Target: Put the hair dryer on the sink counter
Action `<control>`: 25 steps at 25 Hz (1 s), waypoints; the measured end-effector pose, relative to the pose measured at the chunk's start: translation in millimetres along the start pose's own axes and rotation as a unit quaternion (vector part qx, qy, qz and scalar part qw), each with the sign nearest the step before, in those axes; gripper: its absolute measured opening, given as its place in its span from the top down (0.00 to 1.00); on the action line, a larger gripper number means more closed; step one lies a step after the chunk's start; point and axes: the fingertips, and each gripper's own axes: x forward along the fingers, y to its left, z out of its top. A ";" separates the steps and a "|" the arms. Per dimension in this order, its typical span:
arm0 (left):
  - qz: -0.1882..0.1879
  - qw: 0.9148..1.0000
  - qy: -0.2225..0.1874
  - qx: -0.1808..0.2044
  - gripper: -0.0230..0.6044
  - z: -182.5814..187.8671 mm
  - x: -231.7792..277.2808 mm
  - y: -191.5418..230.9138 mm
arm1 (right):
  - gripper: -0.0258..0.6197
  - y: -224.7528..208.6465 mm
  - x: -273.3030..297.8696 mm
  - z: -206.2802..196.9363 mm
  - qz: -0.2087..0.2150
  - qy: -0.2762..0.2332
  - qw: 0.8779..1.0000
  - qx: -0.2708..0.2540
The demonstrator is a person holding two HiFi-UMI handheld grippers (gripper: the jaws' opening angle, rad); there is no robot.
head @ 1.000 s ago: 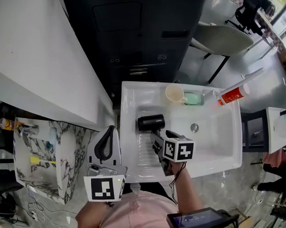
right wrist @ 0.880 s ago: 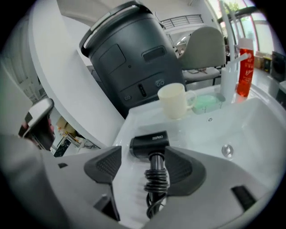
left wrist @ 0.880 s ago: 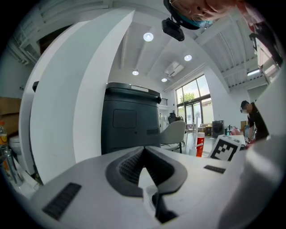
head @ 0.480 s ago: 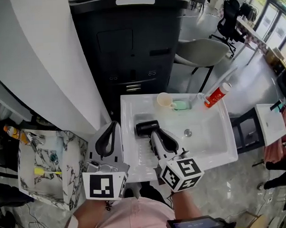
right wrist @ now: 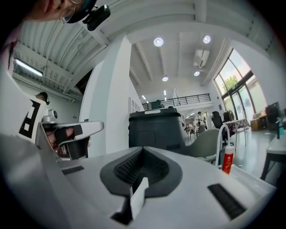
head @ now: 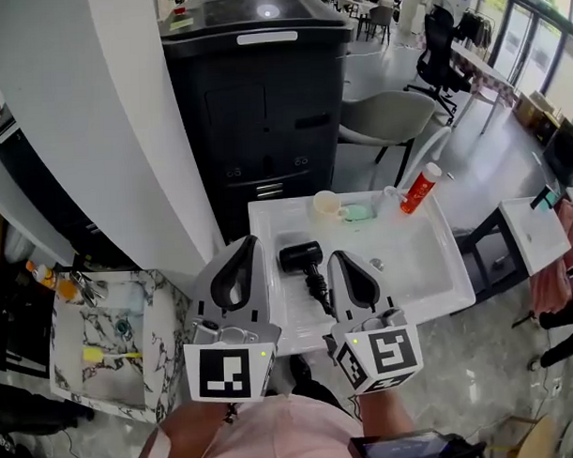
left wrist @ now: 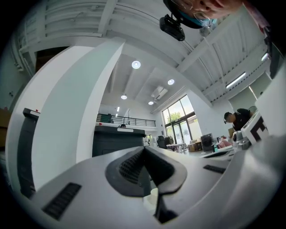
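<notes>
1. Head view: the hair dryer is now left lying free on the sink surface, at its left part.
2. The right claw has been drawn back and pressed together, empty.
3. The left claw is held closed.
4. Placement is judged complete.

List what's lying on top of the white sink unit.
Black hair dryer with cord; along the back rim, a cup, green item and red bottle. The left tongs and right tongs cover parts of the sink's near side; anything there is hidden.

left tongs grey | right tongs grey | marker cubes black-white | shirt pink
</notes>
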 end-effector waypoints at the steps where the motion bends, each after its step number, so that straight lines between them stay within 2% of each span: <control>1: -0.002 1.000 -0.002 -0.003 0.95 2.0 -2.2 -2.2 | 0.96 0.9 -3.7 2.8 -0.002 -0.004 1.000 -0.003; 8: -0.009 1.000 -0.005 -0.011 0.95 8.0 -16.9 -9.4 | 0.96 5.8 -20.3 11.1 -0.018 -0.019 0.999 -0.018; 25: -0.017 1.000 -0.003 -0.015 0.95 4.2 -19.6 -18.1 | 0.96 5.5 -25.5 12.3 -0.021 -0.021 0.999 -0.016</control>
